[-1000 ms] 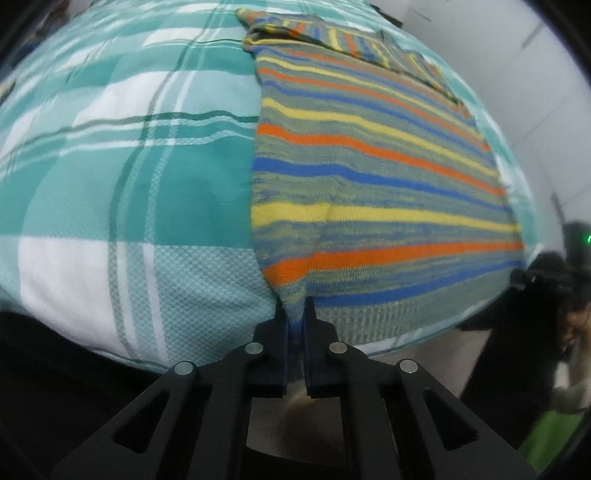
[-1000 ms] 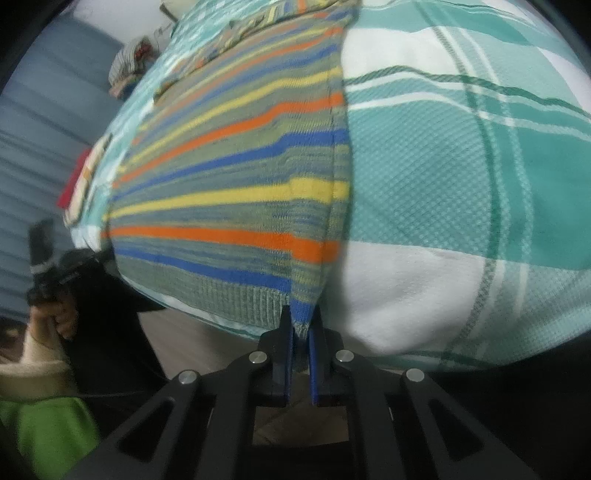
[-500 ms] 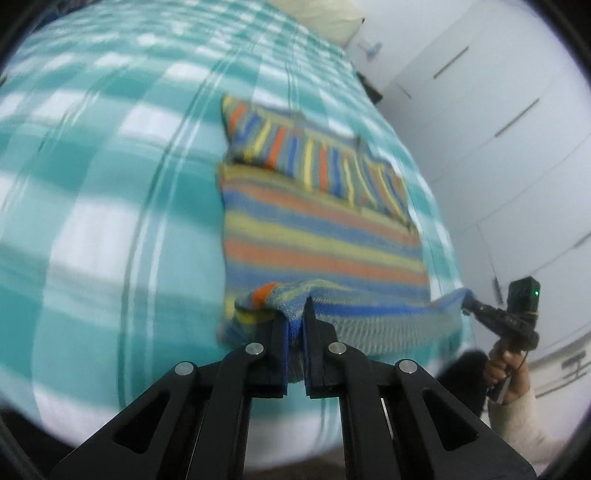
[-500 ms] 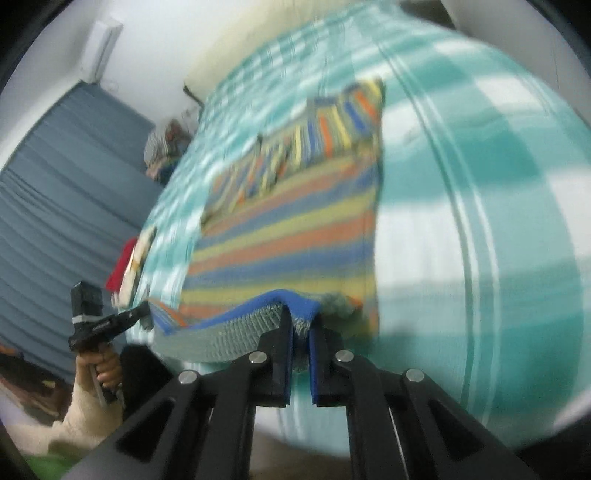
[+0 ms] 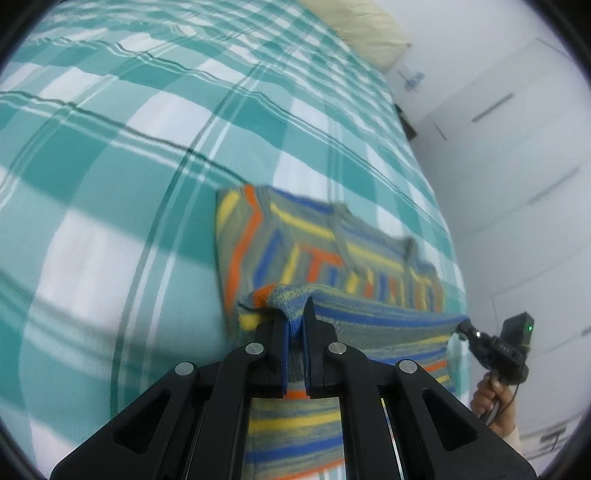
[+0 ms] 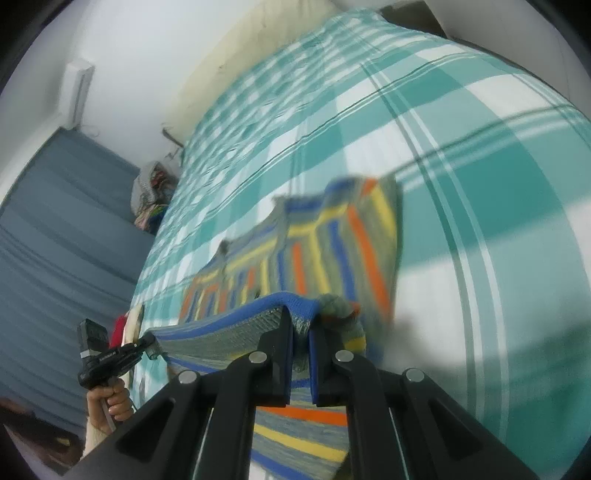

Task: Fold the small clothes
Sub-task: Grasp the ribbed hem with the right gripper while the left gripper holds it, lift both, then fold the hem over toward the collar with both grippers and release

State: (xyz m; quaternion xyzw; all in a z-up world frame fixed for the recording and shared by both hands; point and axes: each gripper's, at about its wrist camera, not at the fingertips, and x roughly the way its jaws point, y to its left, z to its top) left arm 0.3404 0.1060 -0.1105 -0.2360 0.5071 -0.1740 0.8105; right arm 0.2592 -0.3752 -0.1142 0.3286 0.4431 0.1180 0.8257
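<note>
Striped knit sweater lies on the teal-and-white checked bedspread, its far part flat on the cover just beyond the fingertips and its near hem raised off the bed. Left gripper has its two black fingers pressed together on one hem corner, a pinch of blue and grey knit bulging up between them; the right gripper is clamped the same way on the other hem corner, with the ribbed edge stretched taut between the two tools. Below each pair of fingers the lifted layer hangs down toward the camera, so the body of the garment is doubled under the raised edge. Ahead of the fingertips the shoulder end shows stripes running at angles, which suggests the sleeves are already turned in, though blur makes that uncertain. By my reading the fold is about midway: the hem is gripped and lifted over the body, but not yet laid down on the shoulder end. What remains is to set the hem flat near the neckline, let go, and perhaps make another fold. A pillow sits far beyond the fingers at the head of the bed
</note>
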